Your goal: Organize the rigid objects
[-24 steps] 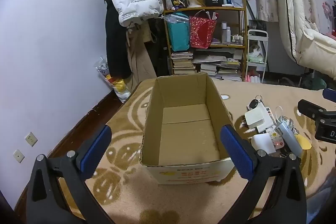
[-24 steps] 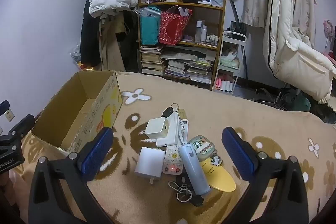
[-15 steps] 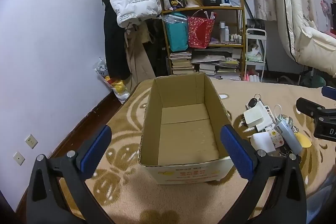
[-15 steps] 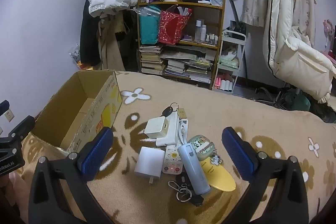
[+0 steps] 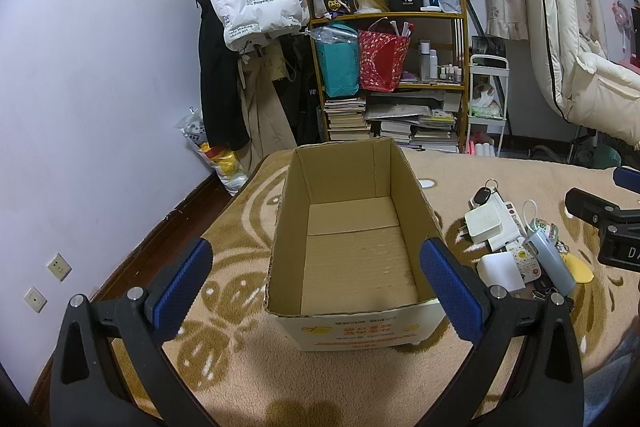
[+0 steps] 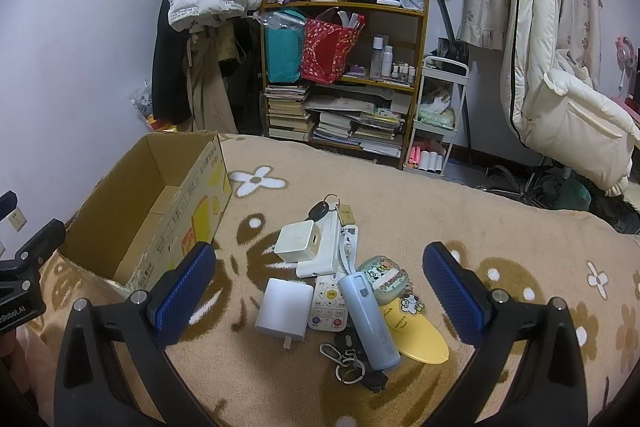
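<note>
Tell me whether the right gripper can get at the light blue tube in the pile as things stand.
Probably yes. The right gripper is open and empty, with the light blue tube lying on top of the pile between its fingers' lines. Only the remote and yellow card beside it crowd the grasp.

The left gripper point(image 5: 316, 285) has tilted up slightly over the cardboard box point(image 5: 348, 247).

Right gripper point(image 6: 318, 281) jaws wide apart, holding nothing, over object pile: white charger point(image 6: 284, 309), blue cylinder point(image 6: 368, 319), remote point(image 6: 330, 305), keys point(image 6: 350, 367). Cardboard box point(image 6: 192, 203) far left on blanket point(image 6: 480, 223).
</note>
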`<action>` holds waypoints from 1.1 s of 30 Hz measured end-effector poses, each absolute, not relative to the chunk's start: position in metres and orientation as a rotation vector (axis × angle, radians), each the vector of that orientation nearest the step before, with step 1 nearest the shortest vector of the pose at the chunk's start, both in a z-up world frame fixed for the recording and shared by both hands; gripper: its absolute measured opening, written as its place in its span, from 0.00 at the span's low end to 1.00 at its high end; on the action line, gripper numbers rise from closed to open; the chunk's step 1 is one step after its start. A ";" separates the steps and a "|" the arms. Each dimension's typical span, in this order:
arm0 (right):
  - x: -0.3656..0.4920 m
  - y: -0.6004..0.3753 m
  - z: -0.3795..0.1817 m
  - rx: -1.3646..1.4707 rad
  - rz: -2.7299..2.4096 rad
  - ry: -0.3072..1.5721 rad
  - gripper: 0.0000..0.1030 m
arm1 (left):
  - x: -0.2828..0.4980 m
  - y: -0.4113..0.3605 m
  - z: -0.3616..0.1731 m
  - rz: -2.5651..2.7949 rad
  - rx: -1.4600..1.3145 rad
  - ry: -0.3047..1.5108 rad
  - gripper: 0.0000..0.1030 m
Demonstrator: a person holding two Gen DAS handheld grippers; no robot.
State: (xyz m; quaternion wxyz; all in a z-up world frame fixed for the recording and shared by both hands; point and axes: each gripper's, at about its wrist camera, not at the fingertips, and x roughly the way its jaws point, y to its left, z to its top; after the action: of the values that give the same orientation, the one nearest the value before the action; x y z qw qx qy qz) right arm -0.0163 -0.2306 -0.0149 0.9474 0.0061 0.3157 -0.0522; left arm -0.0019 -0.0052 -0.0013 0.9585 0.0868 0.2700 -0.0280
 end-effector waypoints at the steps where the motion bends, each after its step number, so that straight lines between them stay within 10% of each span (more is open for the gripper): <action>1: -0.016 -0.231 -0.015 0.012 -0.106 0.643 1.00 | -0.002 -0.005 -0.001 -0.057 0.176 0.548 1.00; 33: -0.017 -0.232 -0.016 0.006 -0.116 0.646 1.00 | -0.002 -0.006 -0.005 -0.059 0.178 0.551 0.99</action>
State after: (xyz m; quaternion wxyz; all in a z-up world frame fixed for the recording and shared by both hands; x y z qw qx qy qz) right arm -0.0173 -0.2323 -0.0162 0.9466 0.0028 0.3172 -0.0571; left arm -0.0023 -0.0056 -0.0054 0.9580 0.0880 0.2716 -0.0289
